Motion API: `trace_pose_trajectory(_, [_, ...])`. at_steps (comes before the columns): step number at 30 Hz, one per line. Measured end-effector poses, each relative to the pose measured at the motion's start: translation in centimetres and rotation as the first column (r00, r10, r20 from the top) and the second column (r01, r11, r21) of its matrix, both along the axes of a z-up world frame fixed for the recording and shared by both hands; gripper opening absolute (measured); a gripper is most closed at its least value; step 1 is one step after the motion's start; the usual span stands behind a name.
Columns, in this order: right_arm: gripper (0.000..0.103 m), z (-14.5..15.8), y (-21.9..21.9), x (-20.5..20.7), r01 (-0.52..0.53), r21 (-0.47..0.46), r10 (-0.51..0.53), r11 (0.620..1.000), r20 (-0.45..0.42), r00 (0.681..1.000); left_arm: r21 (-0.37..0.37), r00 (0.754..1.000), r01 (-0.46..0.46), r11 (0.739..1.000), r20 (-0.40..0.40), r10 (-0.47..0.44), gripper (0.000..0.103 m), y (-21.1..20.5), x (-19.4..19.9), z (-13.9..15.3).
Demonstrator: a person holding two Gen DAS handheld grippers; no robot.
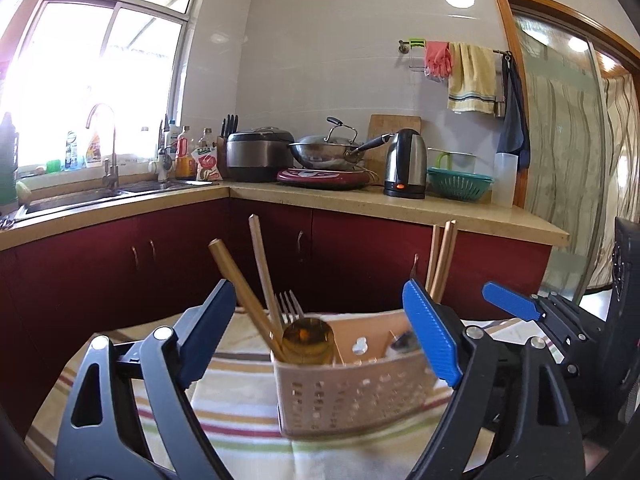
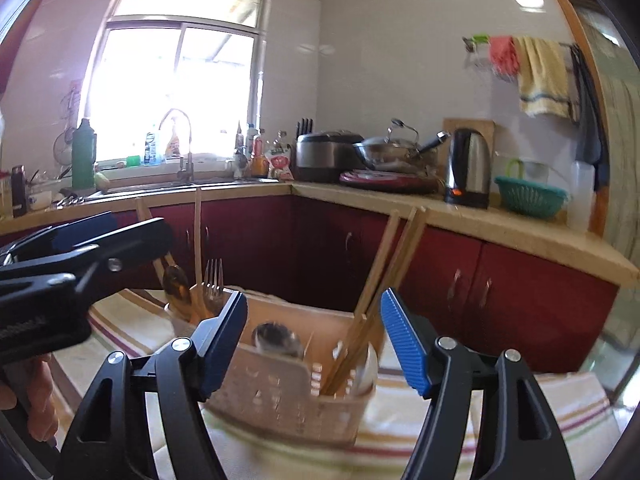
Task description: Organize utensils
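Note:
A beige perforated utensil caddy [image 1: 352,396] stands on a striped cloth [image 1: 224,412]. Its left section holds a golden spoon [image 1: 308,338], a fork [image 1: 290,308] and wooden sticks [image 1: 262,268]; the right section holds chopsticks [image 1: 442,256]. My left gripper [image 1: 320,336] is open and empty just in front of the caddy. In the right wrist view the caddy [image 2: 288,392] shows the fork [image 2: 212,280], chopsticks [image 2: 384,264] and a metal spoon [image 2: 276,338]. My right gripper [image 2: 314,340] is open and empty, close over the caddy.
Behind is an L-shaped counter [image 1: 360,200] over red cabinets, with a sink and faucet [image 1: 108,148], rice cooker [image 1: 260,154], wok [image 1: 332,148], kettle [image 1: 404,164] and green colander [image 1: 460,186]. The right gripper's finger [image 1: 512,300] shows at the right of the left wrist view.

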State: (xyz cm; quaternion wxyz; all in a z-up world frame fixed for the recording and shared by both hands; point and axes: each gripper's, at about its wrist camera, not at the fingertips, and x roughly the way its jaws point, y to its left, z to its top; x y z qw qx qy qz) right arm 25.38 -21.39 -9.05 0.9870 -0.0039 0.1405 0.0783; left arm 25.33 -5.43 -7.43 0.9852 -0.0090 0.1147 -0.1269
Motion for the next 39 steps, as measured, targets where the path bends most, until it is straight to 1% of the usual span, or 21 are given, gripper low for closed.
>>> trace_pose_trajectory(3, [0.068,0.2,-0.4,-1.9,0.036,0.021,-0.036,0.999,-0.026,0.999,-0.011,1.0,-0.015,1.0,-0.014,0.014,0.086,0.6,-2.0,0.0])
trace_pose_trajectory(8, [0.069,0.7,-1.2,-5.3,0.077,0.052,-0.073,0.996,-0.059,0.996,-0.002,0.998,-0.052,0.999,-0.025,0.051,0.09,1.5,-5.7,0.2])
trace_pose_trajectory(11, [0.07,1.4,-1.6,-7.5,0.101,0.056,-0.098,0.993,-0.064,0.993,-0.017,0.998,-0.066,0.998,-0.024,0.066,0.092,2.2,-8.1,0.7])
trace_pose_trajectory(17, [0.073,3.5,-1.8,-12.1,0.131,0.052,-0.129,0.99,-0.04,0.991,-0.017,0.997,-0.082,0.996,-0.005,0.082,0.094,3.1,-12.8,2.1])
trace_pose_trajectory(20, [0.074,4.5,-1.7,-14.4,0.143,0.046,-0.142,0.989,-0.02,0.99,-0.031,0.995,-0.098,0.995,0.003,0.098,0.095,3.6,-14.8,2.9])
trace_pose_trajectory(23, [0.075,5.2,-1.8,-16.2,0.148,0.047,-0.148,0.988,-0.005,0.989,-0.047,0.995,-0.1,0.994,-0.007,0.099,0.097,3.9,-16.6,3.4])
trace_pose_trajectory(28, [0.076,6.0,-1.8,-18.5,0.152,0.042,-0.153,0.987,0.02,0.988,-0.038,0.995,-0.101,0.994,-0.011,0.1,0.097,4.0,-18.7,3.7])
trace_pose_trajectory(32, [0.076,6.4,-2.0,-19.2,0.156,0.049,-0.157,0.987,0.03,0.987,-0.045,0.996,-0.094,0.994,-0.002,0.094,0.097,4.1,-19.9,4.0])
trace_pose_trajectory(39, [0.076,6.7,-2.0,-19.9,0.161,0.044,-0.163,0.986,0.044,0.986,-0.043,0.996,-0.092,0.995,0.004,0.092,0.097,4.0,-20.3,4.1])
